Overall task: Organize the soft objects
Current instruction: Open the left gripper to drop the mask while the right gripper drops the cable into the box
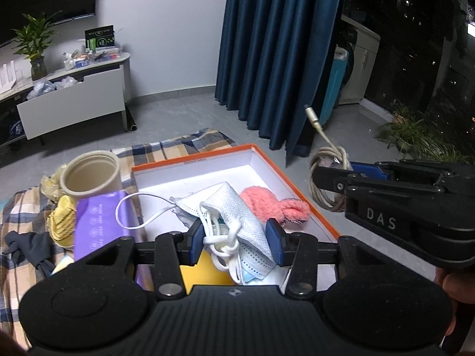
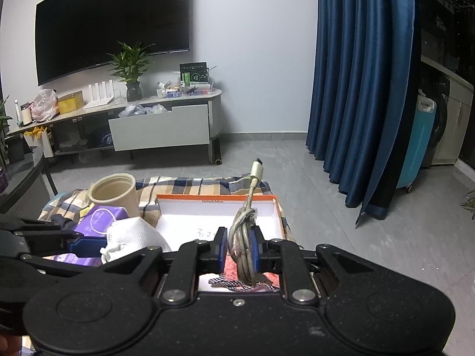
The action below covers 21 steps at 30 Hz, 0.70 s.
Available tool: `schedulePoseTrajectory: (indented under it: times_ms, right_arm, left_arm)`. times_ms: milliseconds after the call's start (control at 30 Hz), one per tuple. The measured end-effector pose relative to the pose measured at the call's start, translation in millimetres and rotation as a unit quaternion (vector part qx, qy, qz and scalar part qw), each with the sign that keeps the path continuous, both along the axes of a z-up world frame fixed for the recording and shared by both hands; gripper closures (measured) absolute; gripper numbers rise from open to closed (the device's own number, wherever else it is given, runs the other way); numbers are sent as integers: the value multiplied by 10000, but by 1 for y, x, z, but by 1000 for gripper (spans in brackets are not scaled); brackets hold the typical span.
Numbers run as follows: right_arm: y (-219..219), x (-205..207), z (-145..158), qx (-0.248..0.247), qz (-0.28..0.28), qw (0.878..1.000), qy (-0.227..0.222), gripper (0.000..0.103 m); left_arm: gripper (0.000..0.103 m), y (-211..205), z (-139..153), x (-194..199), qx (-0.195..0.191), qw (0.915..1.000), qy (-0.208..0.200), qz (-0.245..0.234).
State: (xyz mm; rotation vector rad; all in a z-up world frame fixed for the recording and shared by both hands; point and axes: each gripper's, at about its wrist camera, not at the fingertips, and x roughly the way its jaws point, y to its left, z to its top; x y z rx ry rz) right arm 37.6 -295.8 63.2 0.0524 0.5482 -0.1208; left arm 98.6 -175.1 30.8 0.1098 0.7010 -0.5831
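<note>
My left gripper is shut on a bundle of white and blue face masks, held over the orange-rimmed white box. A pink fluffy cloth lies in the box. My right gripper is shut on a coiled beige USB cable, above the right side of the box. The right gripper also shows in the left wrist view, holding the cable. The masks show in the right wrist view.
A beige cup, a purple packet, a yellow knitted item and a dark cloth lie left of the box on a plaid blanket. A blue curtain and a TV stand are beyond.
</note>
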Motion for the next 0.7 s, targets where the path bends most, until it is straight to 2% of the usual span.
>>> schedulePoseTrajectory:
  times_ms: [100,167,200,233,400,533,700]
  right_arm:
    - [-2,-1,-1,6,-36,10000,22,72]
    - [-2,-2,1,38,-4,10000,16,52]
    - [-3,-2,1,39,27,10000,22,47]
    - [-3,-2,2,27,53,10000,35,37]
    - [-4,-5,8,30,44,10000,-19,36]
    - [-8,-10,11,154,-63,9998,-136,36]
    - [0,-12,15,79,14,9997,-229,35]
  left_arm:
    - [56,-4,-4,0,-10,9999,91,-130]
    - [55,-5,-6,1,11,9997,140,-179]
    - [55,-5,-7,0,7,9996,167,-208]
    - [53,-5,-8,1,5,9995,205,-245]
    - [53,-7,-14,0,7,9988,327,-368]
    - [43,-7,-15,-1,-22,9988,337,-347]
    - [37,-6,-10,-3,-99,9991,276,-293]
